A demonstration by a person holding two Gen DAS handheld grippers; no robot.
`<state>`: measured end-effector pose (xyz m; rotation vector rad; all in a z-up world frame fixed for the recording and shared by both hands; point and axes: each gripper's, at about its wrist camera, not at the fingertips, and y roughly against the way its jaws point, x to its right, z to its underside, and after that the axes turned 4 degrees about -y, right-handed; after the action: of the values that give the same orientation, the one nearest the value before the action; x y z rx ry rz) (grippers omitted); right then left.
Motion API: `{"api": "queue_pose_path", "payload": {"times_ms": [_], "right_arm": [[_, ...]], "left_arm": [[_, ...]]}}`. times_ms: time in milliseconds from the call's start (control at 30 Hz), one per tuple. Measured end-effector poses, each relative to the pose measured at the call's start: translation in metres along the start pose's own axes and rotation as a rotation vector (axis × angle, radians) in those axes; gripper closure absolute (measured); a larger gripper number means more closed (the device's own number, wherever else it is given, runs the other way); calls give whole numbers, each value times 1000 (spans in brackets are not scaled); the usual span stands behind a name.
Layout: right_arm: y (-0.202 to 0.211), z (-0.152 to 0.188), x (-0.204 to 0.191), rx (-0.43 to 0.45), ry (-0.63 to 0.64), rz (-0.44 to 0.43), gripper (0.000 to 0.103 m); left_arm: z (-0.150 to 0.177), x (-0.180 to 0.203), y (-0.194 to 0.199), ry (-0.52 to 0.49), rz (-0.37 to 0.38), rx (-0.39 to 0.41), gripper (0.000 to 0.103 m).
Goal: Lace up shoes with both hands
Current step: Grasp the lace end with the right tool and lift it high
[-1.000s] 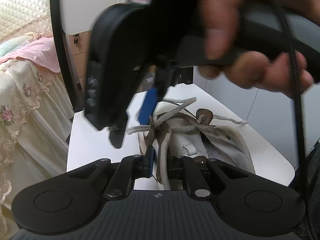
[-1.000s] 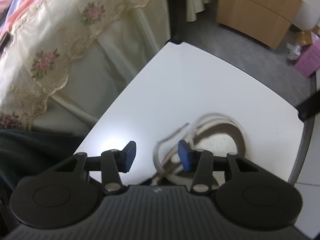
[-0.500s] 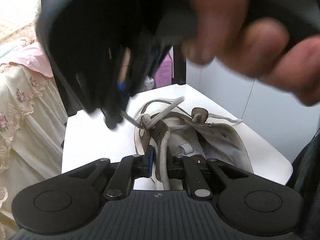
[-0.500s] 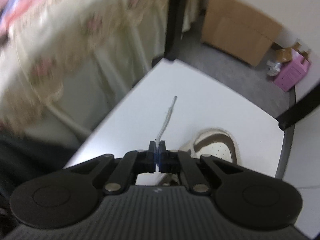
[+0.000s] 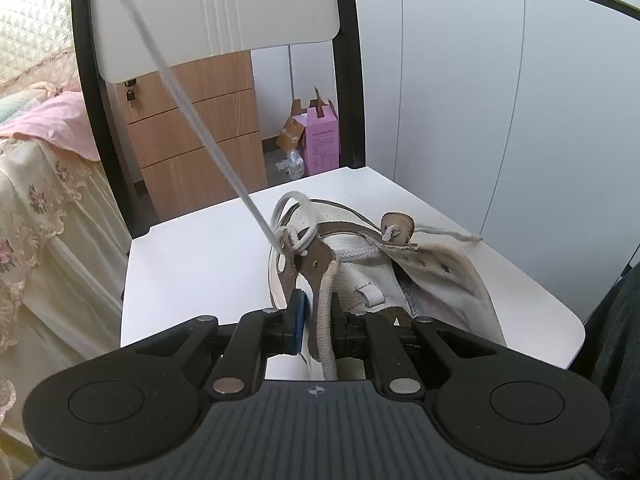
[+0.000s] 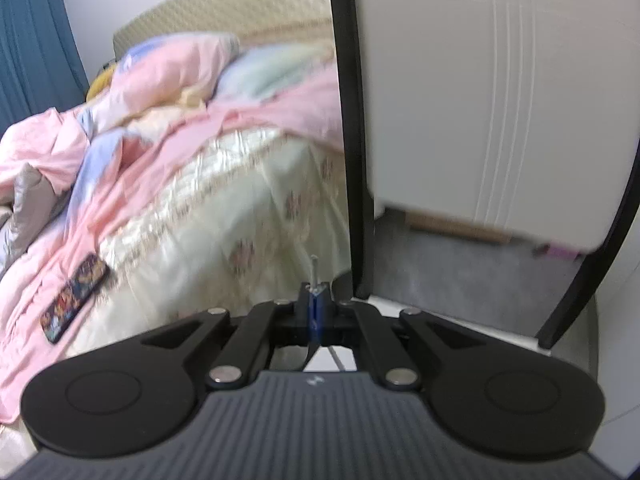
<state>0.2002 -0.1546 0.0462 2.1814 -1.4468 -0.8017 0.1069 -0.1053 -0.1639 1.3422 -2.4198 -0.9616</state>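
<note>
Shoe (image 5: 404, 276) sits on the white seat (image 5: 192, 264) of a chair, toe pointing away, tongue and flaps splayed open, so the lacing is only partly done. Far left in the left wrist view, the bed (image 5: 28, 184) with its floral lace cover and a pink quilt runs along the edge. Next comes the chair's black frame and white backrest (image 5: 208, 16), with a wooden drawer unit (image 5: 192, 132) behind it and a pink box (image 5: 322, 140) on the floor beyond. A lace (image 5: 188, 108) shoots up taut from the far left eyelets, slanting to the top left corner and out of view. Nearer, the left gripper (image 5: 318, 318) is clamped on the shoe's left eyelet flap, a thick white lace strand running down between its pads. To the right, another lace end (image 5: 448, 233) lies slack on the seat past the brown tab.

Over in the right wrist view, blurred: bed (image 6: 160, 184) on the left with a patterned flat case (image 6: 74, 298) lying on it. Centre, the right gripper (image 6: 315, 306) has snapped tight on the lace, its tip (image 6: 314, 266) poking out beyond the blue pads. The chair backrest (image 6: 500, 92) fills the right.
</note>
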Motion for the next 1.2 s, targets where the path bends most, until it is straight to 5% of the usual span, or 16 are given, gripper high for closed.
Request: {"api": "queue_pose_path", "payload": {"times_ms": [700,833,1200], "right_arm": [[76,-110,-70,433,127,-123,101],[77,-126,-72,435,142,-123,101],[80,-80,-31,258,33,-183,95]], "left_arm": [[0,-3,-3,20,25,-12,93],[0,-1,-2,9,28,-9,92],[-1,0,-1,-9,13,-11,89]]}}
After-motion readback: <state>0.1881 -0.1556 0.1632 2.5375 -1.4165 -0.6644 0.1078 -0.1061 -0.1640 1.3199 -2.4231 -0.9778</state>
